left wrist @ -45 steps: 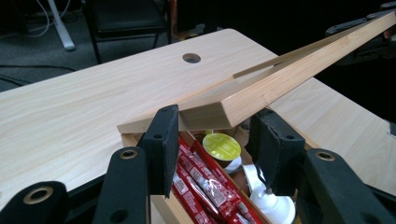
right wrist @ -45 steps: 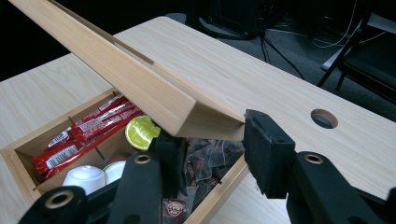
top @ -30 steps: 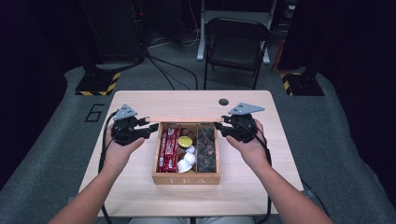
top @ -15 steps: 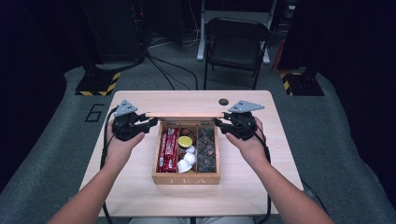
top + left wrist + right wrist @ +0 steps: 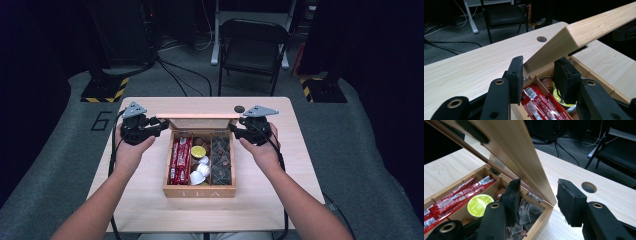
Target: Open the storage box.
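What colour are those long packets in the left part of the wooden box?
The packets are red with white print, seen best in the left gripper view.

A dim lab or studio: beyond the fingers, a black folding metal chair [image 5: 253, 47], loose black floor cables [image 5: 175, 75], yellow-black hazard-striped stand bases [image 5: 102, 90].

Light wooden table [image 5: 145, 202], rectangular, pale grain, standing on grey carpeted floor [image 5: 60, 165]. A round cable hole [image 5: 239, 109] is showing near its far edge, right of centre. Sitting directly on the tabletop, about mid-table: one wooden box [image 5: 199, 191] marked "TEA" on its front wall, divided into three compartments, its lid [image 5: 200, 120] standing raised at the far side. Remaining tabletop around the box is lying bare.
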{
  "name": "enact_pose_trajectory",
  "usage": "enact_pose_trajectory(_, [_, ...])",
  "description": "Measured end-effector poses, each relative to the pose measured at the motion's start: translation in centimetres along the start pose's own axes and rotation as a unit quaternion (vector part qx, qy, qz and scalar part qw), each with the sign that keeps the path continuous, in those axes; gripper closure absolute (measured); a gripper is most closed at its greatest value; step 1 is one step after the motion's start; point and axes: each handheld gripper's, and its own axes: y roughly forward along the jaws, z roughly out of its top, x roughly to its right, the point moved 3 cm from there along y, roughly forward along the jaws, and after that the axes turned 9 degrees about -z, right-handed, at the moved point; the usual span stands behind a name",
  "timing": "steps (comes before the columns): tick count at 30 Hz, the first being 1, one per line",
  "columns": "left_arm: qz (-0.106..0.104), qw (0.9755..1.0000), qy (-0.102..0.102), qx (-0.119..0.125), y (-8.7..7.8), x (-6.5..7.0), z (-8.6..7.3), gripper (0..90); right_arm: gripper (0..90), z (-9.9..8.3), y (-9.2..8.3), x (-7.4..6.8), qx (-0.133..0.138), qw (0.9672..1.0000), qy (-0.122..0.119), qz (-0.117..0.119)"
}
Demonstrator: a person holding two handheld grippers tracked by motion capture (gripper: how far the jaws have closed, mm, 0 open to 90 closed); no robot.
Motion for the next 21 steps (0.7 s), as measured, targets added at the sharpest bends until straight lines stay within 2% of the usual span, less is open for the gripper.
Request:
enact_pose_trajectory(4, [-0.001,1.0000,-0.003,-0.001,0.1,-0.1,0.2,60.1,54.5,0.1,0.6,-0.1,-0.001,1.0000,-0.002,-0.001])
enact_pose_trajectory(12, [-0.006,0.9999,-0.010,-0.005,0.2,-0.5,0.7,60.2,57.8,0.4,1.3,-0.1,0.000,0.9999,0.011,0.002])
enact_pose_trajectory(21, [-0.006,0.9998,-0.020,0.002,0.8,-1.0,0.6,56.9,59.7,0.6,1.6,0.3,0.000,1.0000,0.003,0.001])
